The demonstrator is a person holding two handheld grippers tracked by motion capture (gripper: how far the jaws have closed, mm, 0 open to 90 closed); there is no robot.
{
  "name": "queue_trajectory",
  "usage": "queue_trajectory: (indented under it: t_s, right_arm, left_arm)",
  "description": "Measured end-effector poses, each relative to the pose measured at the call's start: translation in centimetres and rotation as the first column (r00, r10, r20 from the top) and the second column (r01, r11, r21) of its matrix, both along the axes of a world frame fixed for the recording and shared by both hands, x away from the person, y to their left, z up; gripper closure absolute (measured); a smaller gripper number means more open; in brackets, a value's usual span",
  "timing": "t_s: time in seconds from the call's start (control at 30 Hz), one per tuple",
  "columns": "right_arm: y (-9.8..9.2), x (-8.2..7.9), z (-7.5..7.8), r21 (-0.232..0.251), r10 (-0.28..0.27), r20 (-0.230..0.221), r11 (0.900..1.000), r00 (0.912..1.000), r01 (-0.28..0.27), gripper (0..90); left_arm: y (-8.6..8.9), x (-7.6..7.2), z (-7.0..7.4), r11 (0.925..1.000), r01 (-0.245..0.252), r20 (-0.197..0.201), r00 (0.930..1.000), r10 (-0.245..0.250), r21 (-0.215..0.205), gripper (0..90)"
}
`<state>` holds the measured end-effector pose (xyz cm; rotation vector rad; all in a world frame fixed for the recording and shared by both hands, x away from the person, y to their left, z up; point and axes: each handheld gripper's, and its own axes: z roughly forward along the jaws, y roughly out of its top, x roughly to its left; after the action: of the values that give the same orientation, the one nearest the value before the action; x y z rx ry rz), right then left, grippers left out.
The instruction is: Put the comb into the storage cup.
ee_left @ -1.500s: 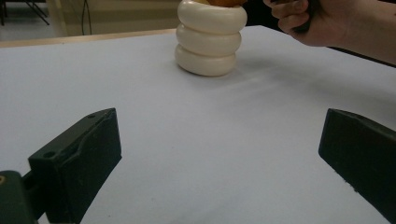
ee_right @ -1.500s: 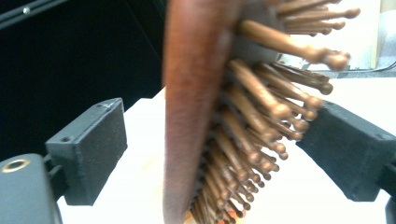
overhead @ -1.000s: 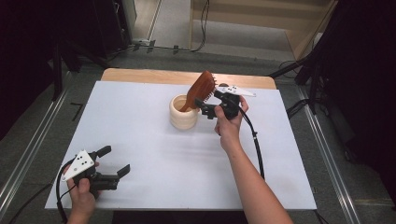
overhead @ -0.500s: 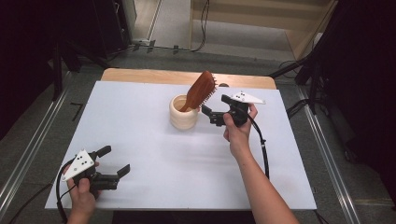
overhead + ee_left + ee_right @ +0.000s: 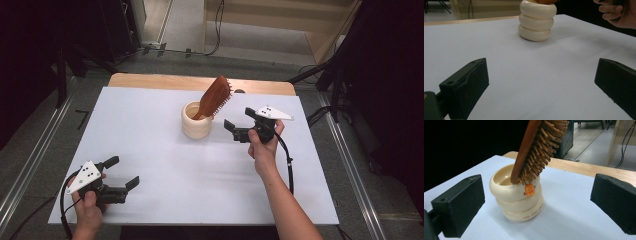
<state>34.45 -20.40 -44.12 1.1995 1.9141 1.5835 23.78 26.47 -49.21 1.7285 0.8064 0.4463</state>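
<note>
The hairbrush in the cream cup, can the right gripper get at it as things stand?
Probably yes. The right gripper is open and sits just beside the cream cup, facing it. The hairbrush leans out over the rim toward that side, and nothing lies between them on the white table.

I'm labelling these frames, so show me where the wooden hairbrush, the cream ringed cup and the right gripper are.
wooden hairbrush [image 5: 527, 147]: right gripper view, smooth wooden back.
cream ringed cup [image 5: 520, 206]: right gripper view, middle ring of its wall.
right gripper [image 5: 241, 123]: high view, gap between its open jaws.

"THE" on cream cup [image 5: 520, 213]
</note>
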Motion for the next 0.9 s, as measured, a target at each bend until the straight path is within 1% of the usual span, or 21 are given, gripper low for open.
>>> queue_trajectory:
  t_s: [0.1, 0.23, 0.43, 0.87, 0.9]
  right_arm:
    - [-0.3, -0.3, -0.1, 0.003, 0.0, 0.005, 1.0, 1.0, 0.0, 0.0]
    - [-0.8, -1.0, -0.2, -0.016, 0.002, 0.008, 1.0, 1.0, -0.002, 0.0]
    - [-1.2, -1.9, -0.4, -0.031, 0.005, 0.018, 1.0, 0.9998, -0.004, 0.0]
    - [-2.6, -3.6, -0.8, -0.041, 0.001, 0.027, 0.999, 0.9996, 0.0, 0.0]
    - [-2.9, -3.9, -0.9, -0.04, 0.001, 0.026, 0.999, 0.9997, 0.0, 0.0]
  left_arm:
    - [0.0, 0.0, 0.0, 1.0, -0.001, 0.0, 1.0, 0.001, 0.0, 0.0]
    - [0.0, 0.0, 0.0, 1.0, -0.001, -0.001, 1.0, 0.001, 0.002, 0.0]
    - [0.0, 0.0, 0.0, 1.0, -0.003, 0.0, 1.0, 0.003, 0.004, 0.0]
    - [-0.1, -0.1, 0.0, 0.9999, -0.006, -0.001, 1.0, 0.006, 0.008, 0.0]
    - [-0.1, -0.1, 0.0, 0.9999, -0.007, -0.001, 1.0, 0.007, 0.008, 0.0]
